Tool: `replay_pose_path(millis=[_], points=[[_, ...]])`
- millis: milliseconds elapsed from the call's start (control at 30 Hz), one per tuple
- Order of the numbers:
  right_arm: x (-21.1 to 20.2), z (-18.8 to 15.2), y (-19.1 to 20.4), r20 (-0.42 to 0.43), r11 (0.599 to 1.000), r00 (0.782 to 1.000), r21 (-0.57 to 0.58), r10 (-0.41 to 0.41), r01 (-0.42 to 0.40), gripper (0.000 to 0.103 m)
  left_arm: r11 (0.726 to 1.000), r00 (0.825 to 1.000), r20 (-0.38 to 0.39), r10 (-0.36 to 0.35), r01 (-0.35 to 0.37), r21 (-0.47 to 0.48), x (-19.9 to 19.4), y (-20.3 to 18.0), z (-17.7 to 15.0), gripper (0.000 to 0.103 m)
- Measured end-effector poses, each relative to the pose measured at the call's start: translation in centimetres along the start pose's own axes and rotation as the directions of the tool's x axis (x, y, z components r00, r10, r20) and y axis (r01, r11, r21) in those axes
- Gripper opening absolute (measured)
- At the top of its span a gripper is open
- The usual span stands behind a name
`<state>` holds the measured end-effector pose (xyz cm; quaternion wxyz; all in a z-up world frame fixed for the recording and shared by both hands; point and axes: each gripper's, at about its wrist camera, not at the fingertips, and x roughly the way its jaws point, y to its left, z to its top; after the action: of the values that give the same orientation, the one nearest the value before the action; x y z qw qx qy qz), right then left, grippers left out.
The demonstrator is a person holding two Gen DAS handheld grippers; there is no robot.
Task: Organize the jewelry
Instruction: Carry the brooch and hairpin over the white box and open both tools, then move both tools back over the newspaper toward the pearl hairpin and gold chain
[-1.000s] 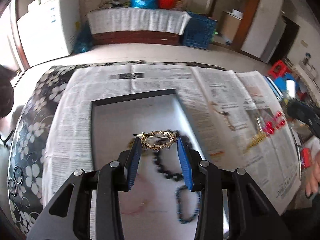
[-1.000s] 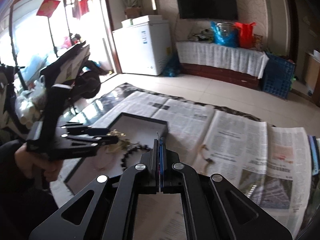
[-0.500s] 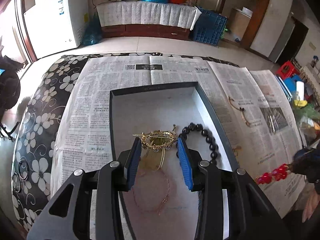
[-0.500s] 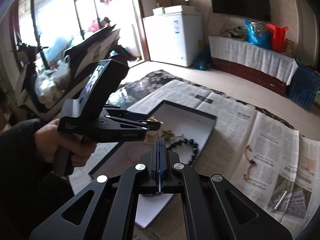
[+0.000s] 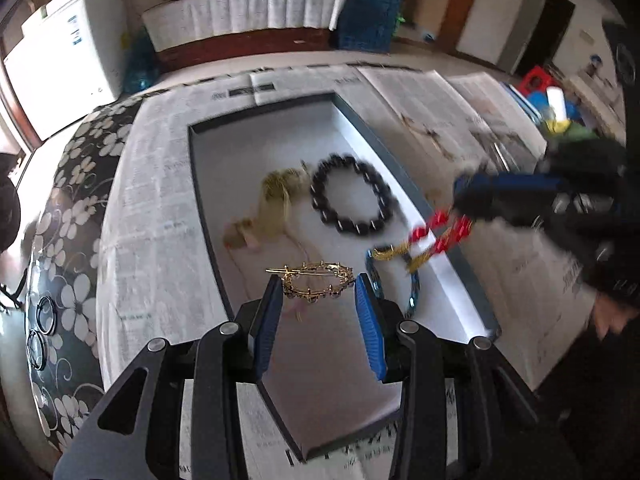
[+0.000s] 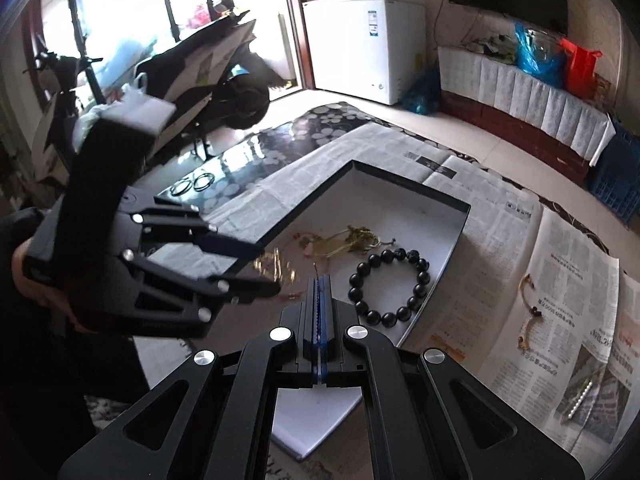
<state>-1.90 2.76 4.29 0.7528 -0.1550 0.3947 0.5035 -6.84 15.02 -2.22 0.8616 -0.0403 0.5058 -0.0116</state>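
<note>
My left gripper (image 5: 318,285) is shut on a gold spiky ring bracelet (image 5: 320,270), held above the near part of an open box (image 5: 400,168) with a white floor. In the box lie a black bead bracelet (image 5: 352,200), a heap of gold chain (image 5: 276,200) and a blue bead bracelet (image 5: 412,284). At the box's right rim my right gripper (image 5: 460,200) is shut on a red and gold bead strand (image 5: 436,236) that hangs over the rim. In the right wrist view the right gripper (image 6: 320,280) has its pads pressed together, the left gripper (image 6: 268,268) is blurred beside it, and the strand is hidden.
Newspaper (image 6: 500,240) covers the flowered table (image 5: 72,216). A cord bracelet (image 6: 528,308) and a pearl string (image 6: 580,400) lie on the paper right of the box. Two black rings (image 6: 196,182) rest on the bare tabletop. A white freezer (image 6: 364,32) and a scooter (image 6: 208,60) stand beyond.
The right gripper has carried the red and gold strand leftward to the box's right rim. My left gripper, still gripping the gold bracelet, has shifted toward the box's near end and rolled a little.
</note>
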Motion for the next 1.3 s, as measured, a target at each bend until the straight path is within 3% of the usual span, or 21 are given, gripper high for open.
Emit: replay_pose_path(millis=[167,300,400,467,600,767,1000,1300], points=[[-1.5,-0.9,0.9,-0.011,0.998,0.999,-0.038,0.043,-0.044,0.001,0.999,0.999,-0.037,0.0,0.002,0.046,0.6,-0.7,-1.3,0.038],[-0.1,-2.4,1.3,-0.102,0.996,0.994,-0.067,0.044,-0.051,0.001,0.999,0.997,-0.074,0.007,-0.003,0.053,1.4,-0.6,-2.0,0.039],[1.4,-3.5,1.0,-0.165,0.997,0.986,-0.069,0.034,-0.046,0.01,0.998,0.996,-0.091,0.018,-0.012,0.067,1.8,-0.8,-2.3,0.04],[1.9,-3.8,0.8,-0.187,0.997,0.982,-0.063,0.034,-0.046,0.019,0.997,0.995,-0.097,0.019,-0.012,0.072,1.9,-0.8,-2.4,0.048],[1.1,-3.6,0.8,-0.15,0.998,0.988,-0.054,0.036,-0.044,0.046,0.997,0.997,-0.08,0.021,-0.015,0.075,1.5,-0.8,-2.2,0.056],[-0.4,-2.8,-0.5,-0.085,1.0,0.996,-0.015,0.012,-0.013,0.047,0.998,0.998,-0.048,0.027,-0.025,0.054,0.9,-0.6,-1.3,0.064],[-2.2,-2.6,-4.6,-0.034,0.993,0.997,0.096,-0.063,0.066,0.057,0.999,0.999,0.017,0.029,-0.03,0.036,-0.1,-1.5,0.6,0.076],[-4.5,-5.0,-11.4,-0.04,0.945,0.973,0.229,-0.229,0.232,0.068,0.999,0.998,0.066,-0.004,0.001,0.044,0.2,-5.0,3.4,0.077]])
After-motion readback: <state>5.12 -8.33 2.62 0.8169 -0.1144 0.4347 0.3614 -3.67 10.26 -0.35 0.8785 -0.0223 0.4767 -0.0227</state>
